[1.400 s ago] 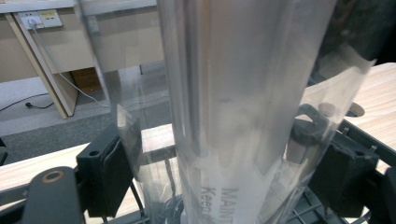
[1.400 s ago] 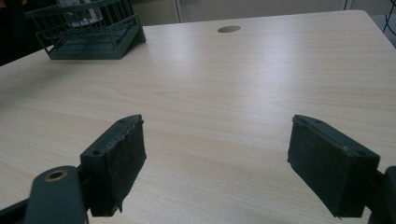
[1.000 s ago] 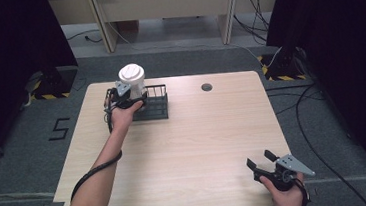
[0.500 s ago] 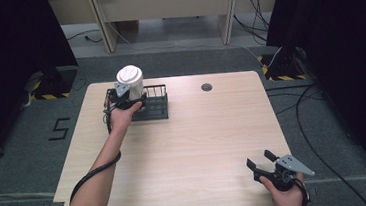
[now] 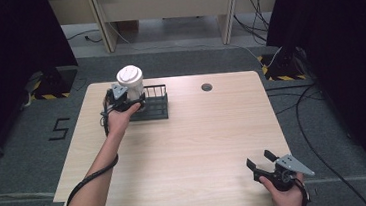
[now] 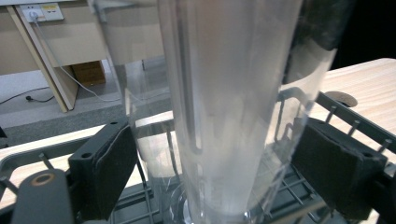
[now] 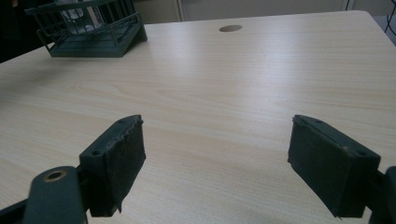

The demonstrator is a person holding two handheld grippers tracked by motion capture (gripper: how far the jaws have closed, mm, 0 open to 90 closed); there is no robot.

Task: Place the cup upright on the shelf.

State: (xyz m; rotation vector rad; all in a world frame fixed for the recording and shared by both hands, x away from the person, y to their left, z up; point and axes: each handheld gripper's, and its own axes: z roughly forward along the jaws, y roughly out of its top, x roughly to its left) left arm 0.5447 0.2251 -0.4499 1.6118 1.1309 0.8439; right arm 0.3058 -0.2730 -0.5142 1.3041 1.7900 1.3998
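Clear tall plastic cup with a white lid [image 5: 130, 82] is standing in the left end of the dark green wire rack [image 5: 155, 105], at the far left of the pale wooden table [image 5: 190, 147].

Going largest to smallest:
- Table: we are seeing a bare stretch of it between our two hands, with a round cable hole [image 5: 206, 87] far off.
- Rack: it is sitting flat, its thin wires [image 6: 355, 126] rising just beside the cup wall.
- Cup [image 6: 233, 107]: it is standing between the pads of our left gripper [image 5: 123, 99]. The pads [image 6: 109, 170] are looking set wide, with a gap on each side, so we are judging the cup not gripped.
- Right gripper [image 5: 266, 162]: we are resting it open and empty at the near right edge, well apart from the rack.

Risks, as we are judging them: the cup is tall and top-heavy, so closing low or off-centre could be tipping it against the wires. Squeezing hard could be buckling the thin wall or popping the lid. A jaw could be snagging a wire and dragging the unsteadied rack.
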